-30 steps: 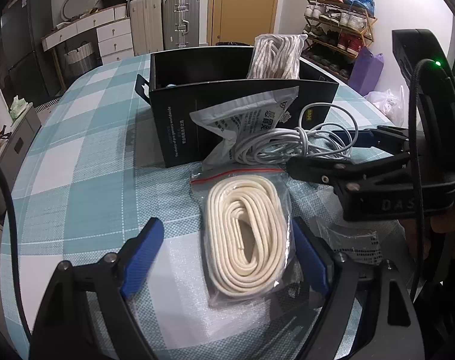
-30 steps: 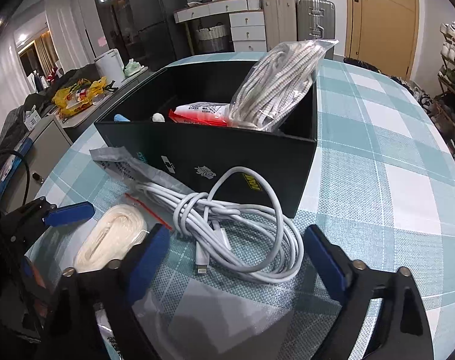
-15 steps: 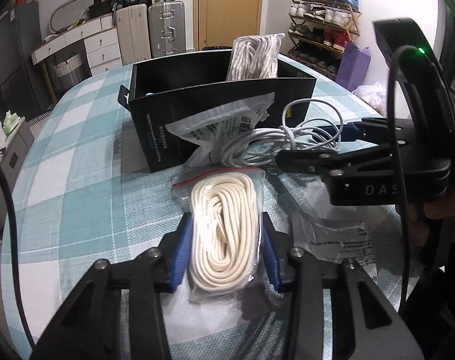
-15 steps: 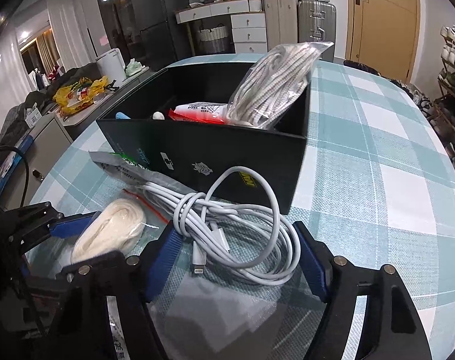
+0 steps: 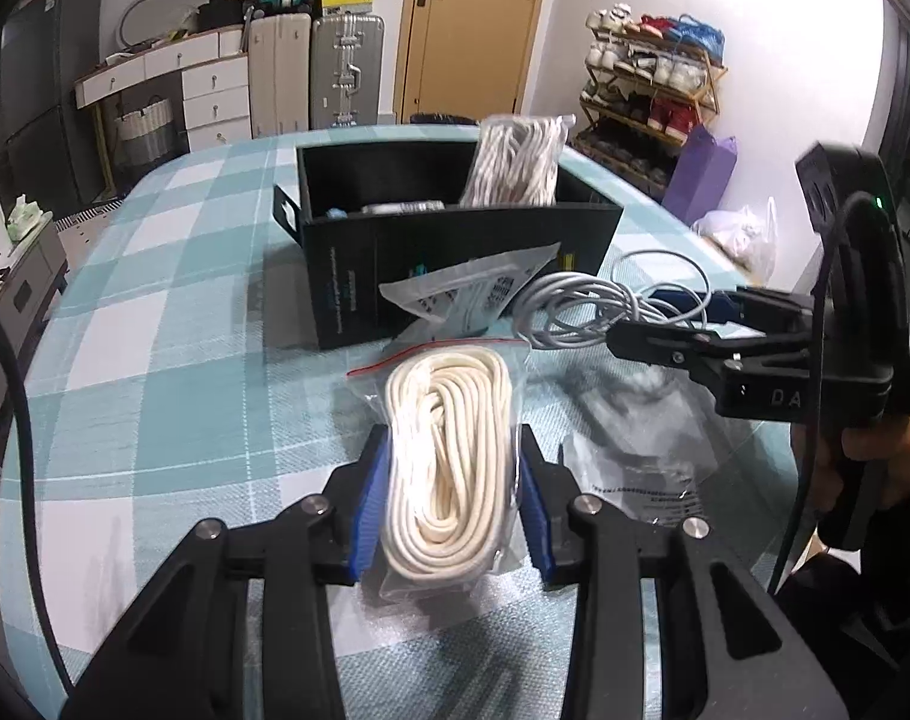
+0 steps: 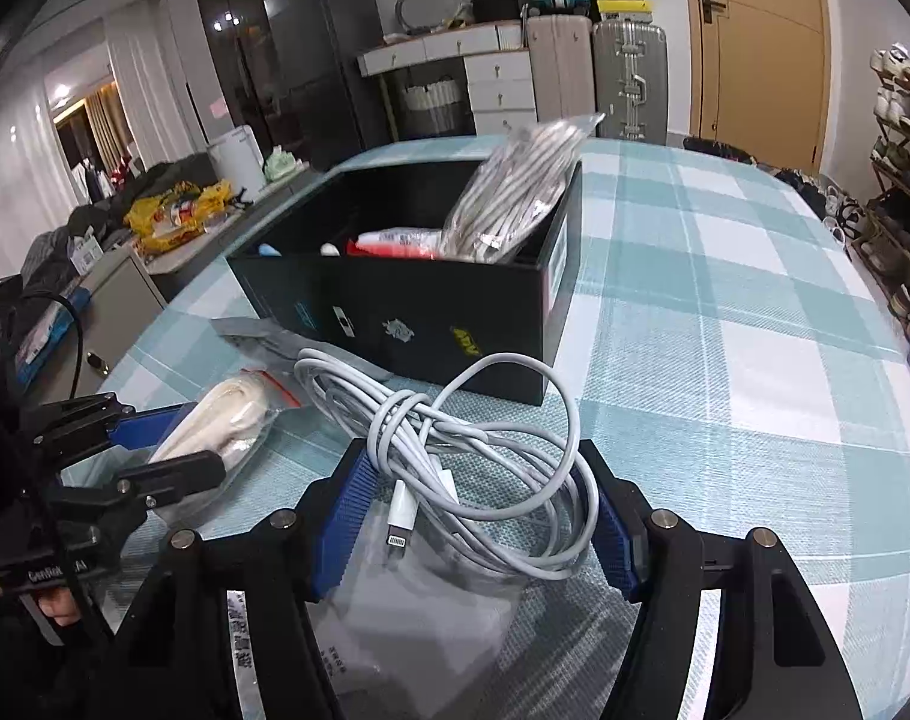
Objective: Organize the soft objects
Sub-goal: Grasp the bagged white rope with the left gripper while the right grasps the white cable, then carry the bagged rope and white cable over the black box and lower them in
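Left gripper point(image 5: 452, 510): jaws pinched on the bagged cream rope point(image 5: 449, 468), blue pads pressed into both long sides of the coil near its near end; bag lay on the counter point(image 5: 155, 360) in front of the black box point(image 5: 455, 252). Right gripper point(image 6: 473, 516): jaws partly closed around the white charging cable point(image 6: 455, 450), pads just beside or lightly touching the outer loops; whether it actually bore on them could not be told. Cable bundle rested partly on a clear empty bag point(image 6: 419, 612), close against the box's front wall. Box already held a bagged striped rope point(image 6: 515, 192) standing on end, plus smaller items. Handling judgement: rope coil light and soft, compresses under the pads; plastic sleeve slippery, so grip across the coil's full width, not the loose bag edge. Cable light, springy and loosely knotted; loops liable to spill or trail. Best hold at the wrapped middle where strands cross, so the plug end point(image 6: 398, 531) lifts with the rest.
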`<state>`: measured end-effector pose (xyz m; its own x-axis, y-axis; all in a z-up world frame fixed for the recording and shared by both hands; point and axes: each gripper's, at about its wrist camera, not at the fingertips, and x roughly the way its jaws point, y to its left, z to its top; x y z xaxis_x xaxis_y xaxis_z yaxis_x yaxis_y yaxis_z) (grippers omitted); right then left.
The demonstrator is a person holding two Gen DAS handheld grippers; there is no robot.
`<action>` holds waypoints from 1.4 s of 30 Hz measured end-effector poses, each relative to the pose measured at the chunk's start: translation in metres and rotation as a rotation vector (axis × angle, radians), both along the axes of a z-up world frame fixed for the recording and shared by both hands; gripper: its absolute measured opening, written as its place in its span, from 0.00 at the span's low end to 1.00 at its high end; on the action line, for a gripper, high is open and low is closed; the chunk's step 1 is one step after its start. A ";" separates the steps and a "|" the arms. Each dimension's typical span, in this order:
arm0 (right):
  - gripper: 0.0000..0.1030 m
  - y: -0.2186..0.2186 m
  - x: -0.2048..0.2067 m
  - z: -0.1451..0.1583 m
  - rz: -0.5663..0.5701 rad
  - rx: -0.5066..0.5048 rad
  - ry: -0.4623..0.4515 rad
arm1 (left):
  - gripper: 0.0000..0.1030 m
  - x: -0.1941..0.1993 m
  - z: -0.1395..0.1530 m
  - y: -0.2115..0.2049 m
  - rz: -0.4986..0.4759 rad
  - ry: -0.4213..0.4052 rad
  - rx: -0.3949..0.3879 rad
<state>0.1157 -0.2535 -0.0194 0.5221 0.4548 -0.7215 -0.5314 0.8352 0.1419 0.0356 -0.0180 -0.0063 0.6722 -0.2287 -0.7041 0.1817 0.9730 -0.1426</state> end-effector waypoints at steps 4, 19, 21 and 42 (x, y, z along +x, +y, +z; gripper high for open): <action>0.65 -0.007 -0.010 0.009 0.008 0.038 -0.047 | 0.37 -0.007 0.014 0.002 0.007 -0.045 -0.016; 0.65 -0.015 -0.039 0.074 0.005 0.154 -0.247 | 0.37 -0.011 0.069 0.017 0.109 -0.218 -0.046; 0.65 -0.012 -0.037 0.082 0.006 0.164 -0.262 | 0.37 -0.007 0.075 0.019 0.119 -0.235 -0.037; 0.65 0.005 0.003 0.117 -0.068 0.217 -0.244 | 0.37 0.060 0.098 0.024 0.147 -0.302 -0.017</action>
